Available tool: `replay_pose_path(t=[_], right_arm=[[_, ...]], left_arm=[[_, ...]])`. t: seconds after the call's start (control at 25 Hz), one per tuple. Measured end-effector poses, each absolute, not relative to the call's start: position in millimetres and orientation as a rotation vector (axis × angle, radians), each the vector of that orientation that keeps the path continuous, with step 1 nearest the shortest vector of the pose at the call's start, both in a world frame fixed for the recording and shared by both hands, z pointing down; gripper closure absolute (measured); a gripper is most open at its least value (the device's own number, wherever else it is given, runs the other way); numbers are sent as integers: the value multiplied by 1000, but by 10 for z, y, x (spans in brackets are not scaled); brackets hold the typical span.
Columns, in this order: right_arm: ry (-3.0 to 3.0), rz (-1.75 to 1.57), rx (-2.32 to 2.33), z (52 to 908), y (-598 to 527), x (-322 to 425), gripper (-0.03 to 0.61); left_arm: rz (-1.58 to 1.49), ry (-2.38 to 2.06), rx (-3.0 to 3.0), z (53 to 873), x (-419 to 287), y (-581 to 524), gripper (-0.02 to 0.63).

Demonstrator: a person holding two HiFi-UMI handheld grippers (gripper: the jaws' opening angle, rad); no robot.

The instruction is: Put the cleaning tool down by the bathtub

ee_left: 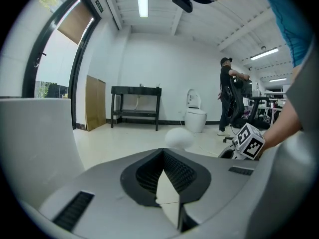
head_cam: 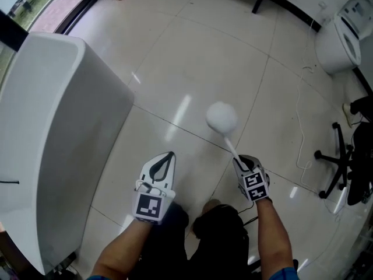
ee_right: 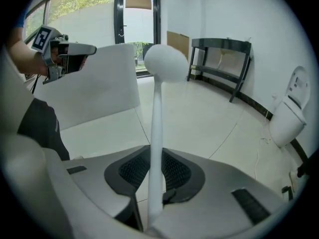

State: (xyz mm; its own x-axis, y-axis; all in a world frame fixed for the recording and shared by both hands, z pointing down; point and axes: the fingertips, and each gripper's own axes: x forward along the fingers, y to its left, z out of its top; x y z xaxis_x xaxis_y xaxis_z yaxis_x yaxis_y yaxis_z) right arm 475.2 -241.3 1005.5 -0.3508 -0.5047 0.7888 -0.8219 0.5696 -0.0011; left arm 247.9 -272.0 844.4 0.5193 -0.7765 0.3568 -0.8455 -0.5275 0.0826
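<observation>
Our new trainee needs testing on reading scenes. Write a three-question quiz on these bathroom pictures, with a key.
1. Pick one: what does the right gripper hold?
A) a sponge
B) the handle of the white, round-headed cleaning tool
C) nothing
2. True or false: the left gripper grips the cleaning tool too.
3. Fill in: in the head view, the bathtub stands on the ___ side of the picture.

Key
1. B: the jaws are closed on the handle, with the round head held off the floor.
2. False: its jaws are together and empty.
3. left
</observation>
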Motion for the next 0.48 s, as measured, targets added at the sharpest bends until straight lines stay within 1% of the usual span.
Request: replay_pose_path(t=[0.2, 0.48], right_arm=[[-2087, 505, 1224, 8490, -2351, 4615, 486], [-2190, 283, 1430, 6122, -2244, 4224, 486]], left_arm=[[383, -1345, 2551, 7237, 2455, -2541, 618], [293, -1351, 2546, 5646, 2129, -2246, 618]])
